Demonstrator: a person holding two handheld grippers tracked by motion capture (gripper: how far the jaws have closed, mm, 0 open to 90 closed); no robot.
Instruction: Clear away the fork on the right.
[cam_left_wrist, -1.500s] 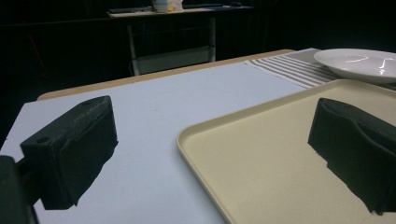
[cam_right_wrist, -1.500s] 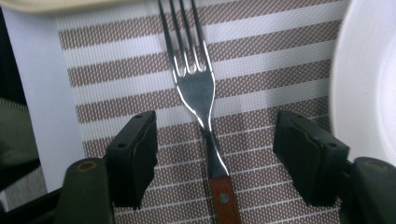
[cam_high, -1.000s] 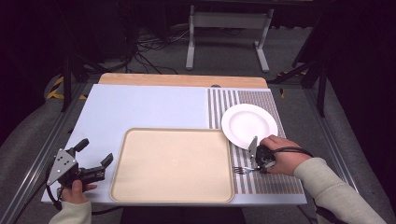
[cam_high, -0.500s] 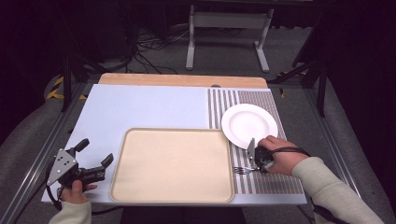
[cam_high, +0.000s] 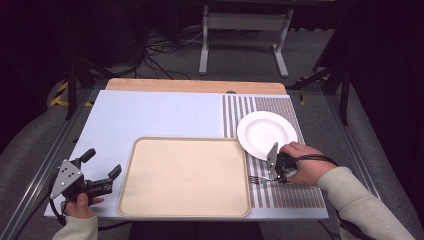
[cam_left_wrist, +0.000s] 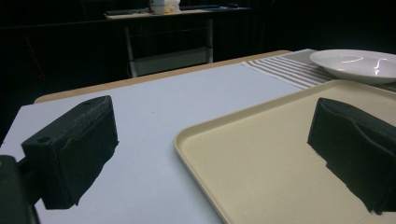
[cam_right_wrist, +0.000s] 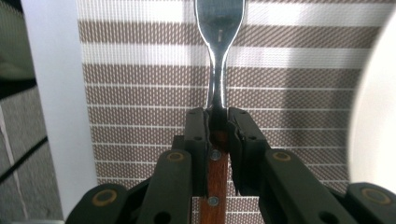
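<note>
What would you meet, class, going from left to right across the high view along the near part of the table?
Left claw → beige tray → fork → right claw, shut on the fork's handle.

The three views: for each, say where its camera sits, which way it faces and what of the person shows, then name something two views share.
High view: above the near table edge, facing forward and down; both forearms, left gripper, right gripper.
Left gripper view: low, facing across the beige rectangular tray; jaws apart.
Right gripper view: facing down onto the striped woven placemat; jaws clamp the wooden-handled metal fork.
Shared: the round white plate, in the high and left gripper views.
</note>
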